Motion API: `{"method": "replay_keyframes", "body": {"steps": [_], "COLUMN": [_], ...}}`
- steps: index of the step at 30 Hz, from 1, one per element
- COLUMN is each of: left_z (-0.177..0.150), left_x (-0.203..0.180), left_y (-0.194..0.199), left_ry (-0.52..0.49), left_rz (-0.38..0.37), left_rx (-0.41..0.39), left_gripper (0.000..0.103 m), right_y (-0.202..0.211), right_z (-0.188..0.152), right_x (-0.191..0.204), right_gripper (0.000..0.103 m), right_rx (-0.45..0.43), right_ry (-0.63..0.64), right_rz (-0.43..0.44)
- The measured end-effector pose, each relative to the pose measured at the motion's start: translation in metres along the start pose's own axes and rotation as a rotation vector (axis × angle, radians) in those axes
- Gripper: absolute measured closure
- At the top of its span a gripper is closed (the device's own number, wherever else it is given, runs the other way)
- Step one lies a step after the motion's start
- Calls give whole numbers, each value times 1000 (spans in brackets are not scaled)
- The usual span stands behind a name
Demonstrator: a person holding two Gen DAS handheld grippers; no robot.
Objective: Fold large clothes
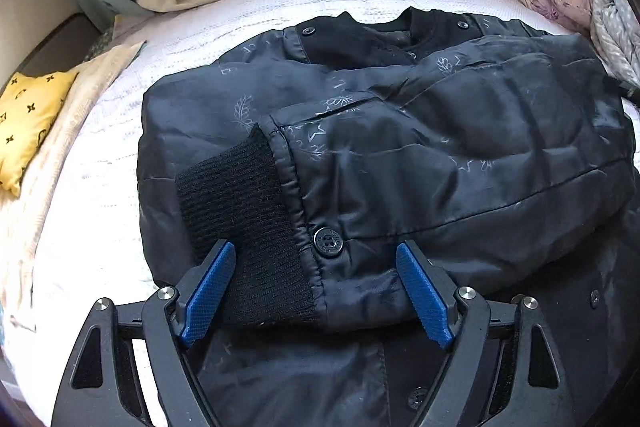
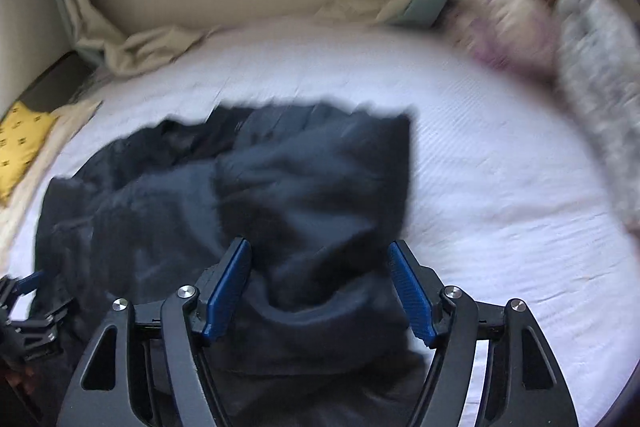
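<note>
On the white quilted bed (image 1: 280, 7), the dark navy printed padded jacket (image 1: 480, 147) lies mid-mattress, its sleeve folded across, both the left tool (image 1: 316, 259) and right tool (image 2: 320, 259) wide, gripping nothing.

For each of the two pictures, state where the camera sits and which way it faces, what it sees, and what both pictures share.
Left wrist: sits behind the left tool, facing down and forward at the jacket and its knit cuff; blue pads apart, not pressing.
Right wrist: sits behind the right tool, facing down over blurred jacket folds; pads open; the left tool shows at the left edge.
Shared: jacket, white bed cover, yellow pillow.
</note>
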State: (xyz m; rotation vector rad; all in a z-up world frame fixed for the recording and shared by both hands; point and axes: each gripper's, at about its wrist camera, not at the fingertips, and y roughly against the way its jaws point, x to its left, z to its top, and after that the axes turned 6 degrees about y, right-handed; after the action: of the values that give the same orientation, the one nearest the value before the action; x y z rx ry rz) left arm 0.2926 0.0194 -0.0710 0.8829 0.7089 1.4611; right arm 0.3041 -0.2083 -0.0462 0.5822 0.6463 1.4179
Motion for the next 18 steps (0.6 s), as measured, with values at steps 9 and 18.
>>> {"method": "replay_keyframes", "body": {"steps": [9,18], "left_z": [-6,-10], "left_x": [-3,1], "left_y": [-5,-11], "left_ry": [-13,7], "left_rz": [11,-21], "left_rx": [-19,-23], "left_gripper": [15,14], "right_y": [-19,-61], "right_z": [-6,-30], "right_x": [35,31], "right_gripper": [43,43], "right_rx": [17,122], "right_ry": [156,183], "right_rz": [48,20]}}
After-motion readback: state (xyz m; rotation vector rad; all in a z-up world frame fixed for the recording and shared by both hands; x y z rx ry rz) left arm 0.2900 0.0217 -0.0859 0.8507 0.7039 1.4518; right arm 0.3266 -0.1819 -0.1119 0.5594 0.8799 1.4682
